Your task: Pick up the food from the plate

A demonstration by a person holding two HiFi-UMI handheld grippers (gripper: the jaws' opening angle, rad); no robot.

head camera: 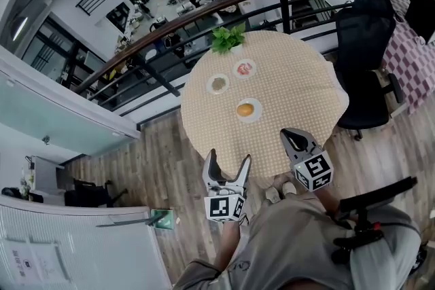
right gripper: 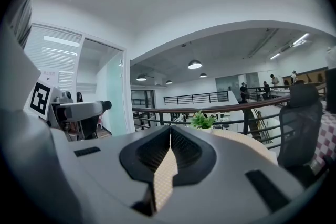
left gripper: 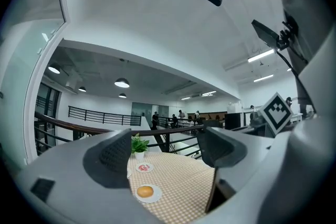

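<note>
1. Hovering just off the worktop's near edge, the left hand-held gripper is seen with jaws wide apart, nothing held.
2. Right hand-held gripper: jaws closed together, empty.
3. Orange food is seen on a white plate, mid-worktop.
4. Potted plant at the far edge.

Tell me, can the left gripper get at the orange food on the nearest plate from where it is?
Probably yes. The left gripper hangs by the near edge of the table, fingers apart and empty, and nothing stands between it and the orange food on its plate.
</note>
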